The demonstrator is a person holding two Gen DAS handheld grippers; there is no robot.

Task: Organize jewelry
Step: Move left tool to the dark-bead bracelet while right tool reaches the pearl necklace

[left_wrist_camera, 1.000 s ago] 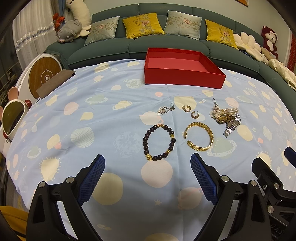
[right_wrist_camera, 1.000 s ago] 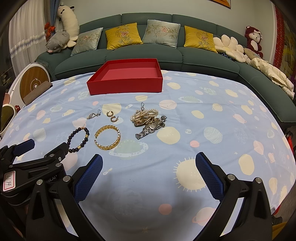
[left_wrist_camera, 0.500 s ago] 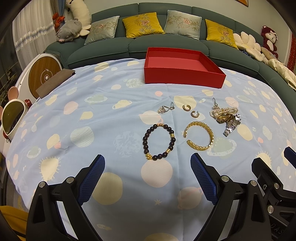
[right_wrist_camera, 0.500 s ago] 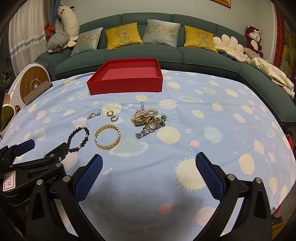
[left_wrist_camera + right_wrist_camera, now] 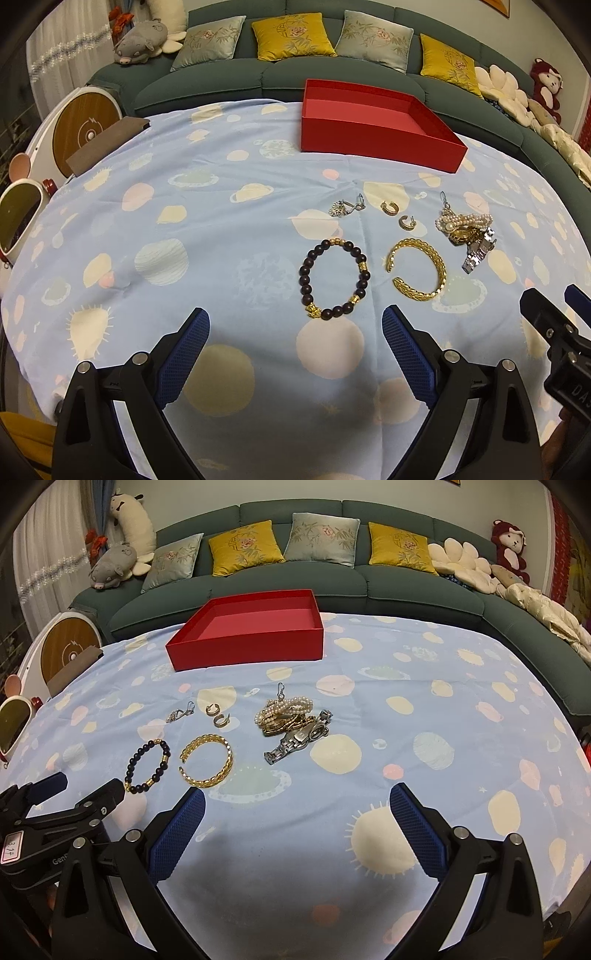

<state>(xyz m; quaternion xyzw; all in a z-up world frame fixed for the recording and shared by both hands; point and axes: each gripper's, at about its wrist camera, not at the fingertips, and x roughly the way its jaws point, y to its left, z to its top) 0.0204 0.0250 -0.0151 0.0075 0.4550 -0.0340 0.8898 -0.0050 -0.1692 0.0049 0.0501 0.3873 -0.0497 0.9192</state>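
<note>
Nothing moved, beaded bracelet (image 5: 335, 280) just ahead of wide-open left tongs (image 5: 295, 334), right tongs (image 5: 297, 812) open, empty.

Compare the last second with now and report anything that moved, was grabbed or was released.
Nothing visibly changed. Both grippers, left and right, stay open and empty above the cloth, and the beaded bracelet, gold bangle, earrings, pearl-and-watch pile and empty red box lie where they were.
</note>
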